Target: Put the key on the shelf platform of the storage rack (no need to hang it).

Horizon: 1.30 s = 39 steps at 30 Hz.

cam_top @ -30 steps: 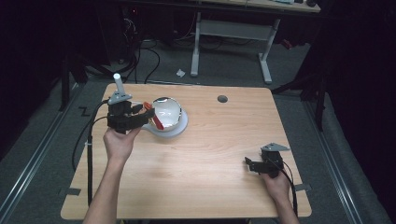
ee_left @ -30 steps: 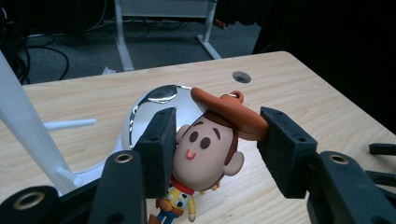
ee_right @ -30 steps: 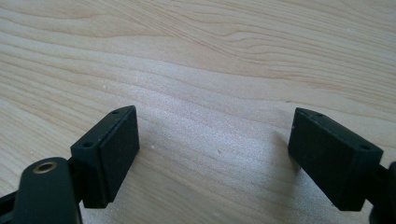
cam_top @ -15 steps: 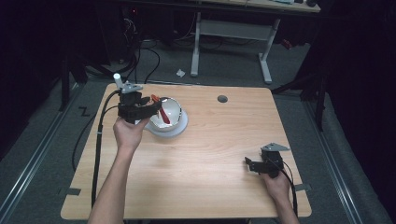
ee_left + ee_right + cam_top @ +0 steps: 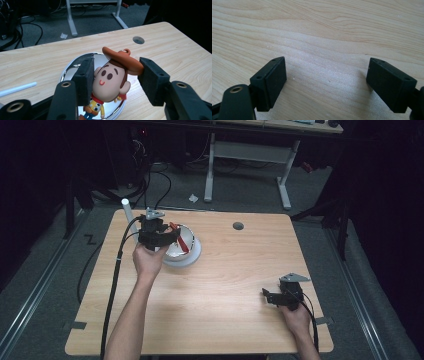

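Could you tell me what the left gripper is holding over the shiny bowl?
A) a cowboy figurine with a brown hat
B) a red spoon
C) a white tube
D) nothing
A: in the left gripper view the left gripper has its jaws clamped on the head and hat of the cowboy figurine, just above the bowl.

A light wooden table top (image 5: pixel 225 285) fills the middle of the frame, a small round grey grommet hole (image 5: pixel 238 226) near its upper edge. A white plastic tube (image 5: pixel 127 209) stands at its upper left corner. Behind, a white-legged desk frame (image 5: pixel 247 165) and a crumpled white scrap (image 5: pixel 193 198) on grey carpet
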Each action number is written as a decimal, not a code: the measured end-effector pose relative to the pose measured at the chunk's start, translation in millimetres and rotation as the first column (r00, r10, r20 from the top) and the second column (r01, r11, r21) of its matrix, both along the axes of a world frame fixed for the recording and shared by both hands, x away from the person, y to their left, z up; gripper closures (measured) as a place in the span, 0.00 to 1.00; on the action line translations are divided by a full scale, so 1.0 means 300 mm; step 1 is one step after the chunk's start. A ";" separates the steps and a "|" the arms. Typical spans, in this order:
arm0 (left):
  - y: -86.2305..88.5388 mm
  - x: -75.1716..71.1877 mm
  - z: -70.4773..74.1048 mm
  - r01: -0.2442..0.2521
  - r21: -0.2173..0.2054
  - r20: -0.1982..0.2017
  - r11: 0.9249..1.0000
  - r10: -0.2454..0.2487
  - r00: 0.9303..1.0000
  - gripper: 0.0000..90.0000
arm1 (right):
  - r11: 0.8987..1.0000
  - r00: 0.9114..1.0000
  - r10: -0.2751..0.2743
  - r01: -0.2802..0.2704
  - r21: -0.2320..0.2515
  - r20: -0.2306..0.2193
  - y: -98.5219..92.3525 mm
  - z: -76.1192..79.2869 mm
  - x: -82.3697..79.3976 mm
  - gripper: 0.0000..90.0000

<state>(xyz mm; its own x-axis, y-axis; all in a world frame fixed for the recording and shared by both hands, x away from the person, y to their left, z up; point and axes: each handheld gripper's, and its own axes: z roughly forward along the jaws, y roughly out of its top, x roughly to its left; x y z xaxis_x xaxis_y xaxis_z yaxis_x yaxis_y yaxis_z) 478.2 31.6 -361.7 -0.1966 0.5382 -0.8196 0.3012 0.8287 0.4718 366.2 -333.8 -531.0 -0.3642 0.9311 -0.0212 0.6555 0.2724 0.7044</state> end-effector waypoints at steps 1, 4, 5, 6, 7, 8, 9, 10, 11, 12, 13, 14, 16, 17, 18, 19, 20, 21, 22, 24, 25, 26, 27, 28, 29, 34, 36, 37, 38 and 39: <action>-0.001 0.004 -0.003 0.000 0.001 0.004 1.000 0.000 1.000 0.54 | 1.000 1.000 0.000 0.000 0.000 0.000 0.000 0.000 0.000 0.18; -0.005 0.018 -0.016 -0.010 0.000 0.003 1.000 0.010 1.000 0.54 | 1.000 1.000 0.001 -0.001 -0.001 0.001 0.000 0.000 0.000 0.18; -0.007 0.024 -0.019 -0.017 -0.006 -0.003 1.000 0.017 1.000 0.54 | 1.000 1.000 0.001 -0.001 -0.001 0.001 0.000 0.000 0.000 0.18; -0.008 0.033 -0.029 -0.022 -0.009 -0.009 1.000 0.022 1.000 0.54 | 1.000 1.000 0.000 0.000 0.000 0.000 0.000 0.000 0.000 0.18; -0.008 0.033 -0.029 -0.022 -0.009 -0.009 1.000 0.022 1.000 0.54 | 1.000 1.000 0.000 0.000 0.000 0.000 0.000 0.000 0.000 0.18; -0.009 0.036 -0.032 -0.027 -0.015 -0.013 1.000 0.026 1.000 0.54 | 1.000 1.000 0.000 0.000 0.000 0.000 0.000 0.000 0.000 0.18; -0.009 0.043 -0.042 -0.030 -0.005 -0.018 1.000 0.029 0.999 0.54 | 1.000 1.000 0.000 0.000 0.000 0.000 0.000 0.000 0.000 0.18; -0.009 0.043 -0.042 -0.030 -0.005 -0.018 1.000 0.029 0.999 0.54 | 1.000 1.000 0.000 0.000 0.000 0.000 0.000 0.000 0.000 0.18; -0.009 0.047 -0.050 -0.037 -0.009 -0.020 0.999 0.037 0.999 0.54 | 1.000 1.000 0.001 -0.001 -0.001 0.001 0.000 0.000 0.000 0.18; -0.009 0.047 -0.050 -0.037 -0.009 -0.020 0.999 0.037 0.999 0.54 | 1.000 1.000 0.001 -0.001 -0.001 0.001 0.000 0.000 0.000 0.18; -0.009 0.049 -0.055 -0.036 -0.007 -0.022 0.999 0.035 0.999 0.54 | 1.000 1.000 0.000 0.000 0.000 0.000 0.000 0.000 0.000 0.18; -0.011 0.052 -0.062 -0.035 0.002 -0.025 0.999 0.035 0.999 0.54 | 1.000 1.000 0.000 0.000 0.000 0.000 0.000 0.000 0.000 0.18; -0.015 0.057 -0.074 -0.033 0.010 -0.032 0.999 0.033 0.999 0.54 | 1.000 1.000 0.000 0.000 0.000 0.000 0.000 0.000 0.000 0.18; -0.017 0.060 -0.078 -0.036 0.007 -0.033 0.999 0.037 0.999 0.54 | 1.000 1.000 0.000 0.000 0.000 0.000 0.000 0.000 0.000 0.18; -0.018 0.062 -0.083 -0.032 0.006 -0.034 0.999 0.032 0.999 0.54 | 1.000 1.000 0.000 0.000 0.000 0.000 0.000 0.000 0.000 0.18; -0.021 0.065 -0.088 -0.036 -0.002 -0.043 0.999 0.035 0.998 0.54 | 1.000 1.000 0.001 -0.001 -0.001 0.001 0.000 0.000 0.000 0.18; -0.022 0.069 -0.095 -0.033 0.006 -0.043 0.999 0.033 0.999 0.54 | 1.000 1.000 0.000 0.000 0.000 0.000 0.000 0.000 0.000 0.18; -0.026 0.074 -0.101 -0.039 -0.001 -0.053 0.999 0.039 0.998 0.53 | 1.000 1.000 0.000 0.000 0.000 0.000 0.000 0.000 0.000 0.18; -0.028 0.079 -0.110 -0.038 0.003 -0.057 0.999 0.038 0.998 0.53 | 1.000 1.000 0.000 0.000 0.000 0.000 0.000 0.000 0.000 0.18; -0.034 0.090 -0.123 -0.046 -0.001 -0.069 0.999 0.046 0.997 0.53 | 1.000 1.000 0.001 -0.001 -0.001 0.001 0.000 0.000 0.000 0.18; -0.035 0.095 -0.128 -0.045 0.004 -0.068 0.999 0.046 0.997 0.53 | 1.000 1.000 0.000 0.000 0.000 0.000 0.000 0.000 0.000 0.18; -0.035 0.099 -0.132 -0.046 0.001 -0.069 0.999 0.046 0.997 0.53 | 1.000 1.000 0.000 0.000 0.000 0.000 0.000 0.000 0.000 0.18; -0.036 0.103 -0.135 -0.049 -0.001 -0.074 0.999 0.049 0.996 0.53 | 1.000 1.000 0.000 0.000 0.000 0.000 0.000 0.000 0.000 0.18; -0.038 0.106 -0.139 -0.054 -0.003 -0.080 0.999 0.053 0.995 0.53 | 1.000 1.000 0.000 0.000 0.000 0.000 0.000 0.000 0.000 0.18; -0.040 0.109 -0.142 -0.053 -0.004 -0.083 0.999 0.053 0.995 0.53 | 1.000 1.000 0.001 -0.001 0.000 0.000 -0.001 0.000 0.000 0.18; -0.047 0.114 -0.160 -0.052 -0.001 -0.093 0.999 0.052 0.994 0.53 | 1.000 1.000 0.001 -0.001 0.000 0.000 -0.001 0.000 0.000 0.18; -0.051 0.117 -0.173 -0.052 0.003 -0.101 0.999 0.052 0.994 0.53 | 1.000 1.000 0.000 0.000 0.001 -0.001 0.000 0.000 0.000 0.18; -0.051 0.117 -0.173 -0.052 0.003 -0.101 0.999 0.052 0.994 0.53 | 1.000 1.000 0.000 0.000 0.001 -0.001 0.000 0.000 0.000 0.18; -0.050 0.119 -0.178 -0.050 0.010 -0.103 0.999 0.050 0.993 0.53 | 1.000 1.000 0.001 -0.001 0.000 0.000 -0.001 0.000 0.000 0.18; -0.051 0.122 -0.182 -0.055 0.012 -0.109 0.998 0.056 0.993 0.53 | 1.000 1.000 0.001 -0.001 0.000 0.000 -0.001 0.000 0.000 0.18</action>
